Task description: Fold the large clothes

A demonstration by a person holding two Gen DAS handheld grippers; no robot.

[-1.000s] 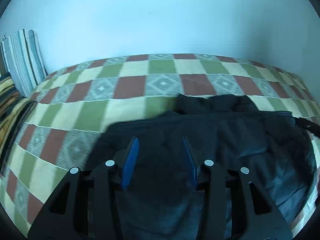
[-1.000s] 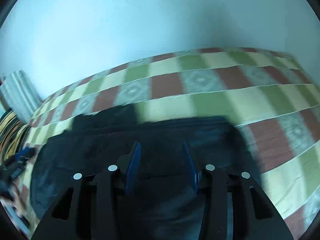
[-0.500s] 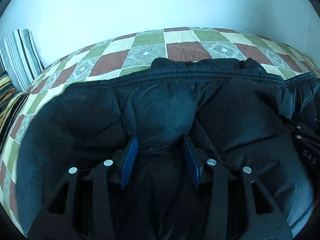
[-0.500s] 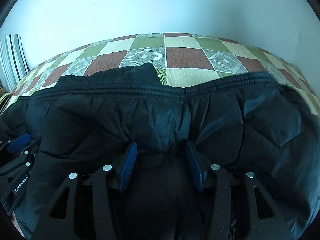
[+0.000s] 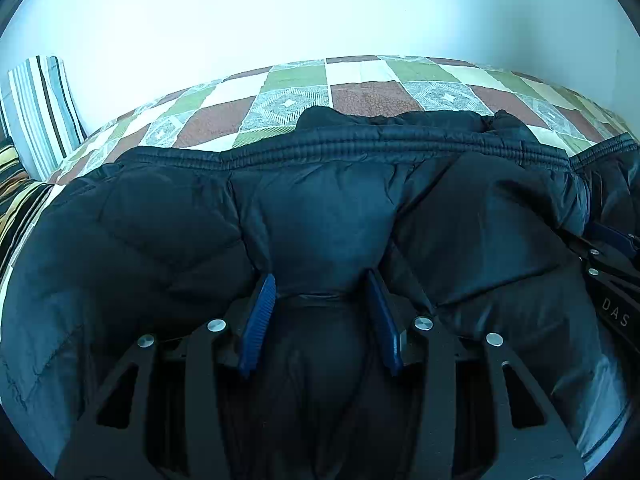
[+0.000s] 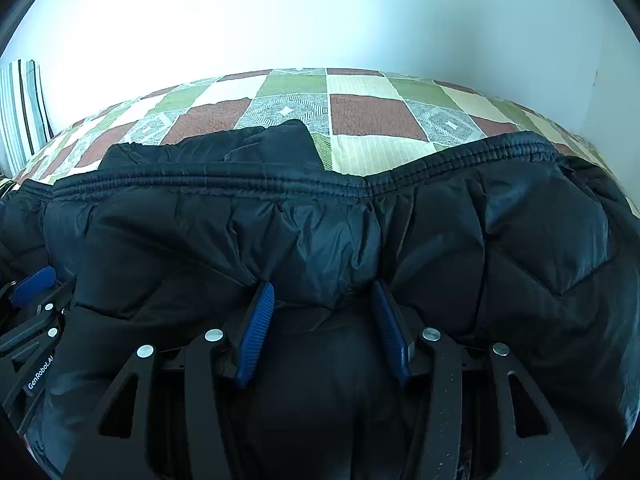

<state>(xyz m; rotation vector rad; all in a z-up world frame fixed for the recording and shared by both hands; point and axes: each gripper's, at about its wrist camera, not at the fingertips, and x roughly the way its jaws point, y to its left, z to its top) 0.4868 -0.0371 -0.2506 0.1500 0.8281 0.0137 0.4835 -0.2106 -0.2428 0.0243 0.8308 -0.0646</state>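
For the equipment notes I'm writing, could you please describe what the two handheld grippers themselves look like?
Both match: the left gripper and right gripper have black open-frame linkages with triangular cut-outs and round silver pivot bolts, ending in two ribbed blue finger pads. White lettering marks their sides: "GenRobot.AI" on the left one, "DAS" partly visible on the right. No cables, hands or sleeves show.

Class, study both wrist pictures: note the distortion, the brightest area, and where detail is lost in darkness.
Left wrist view: fisheye bends the checked bedspread into an arc; the wall glares pale. Right wrist view: same curving and corner vignetting; the black padded jacket is dim, and detail vanishes near the right gripper.
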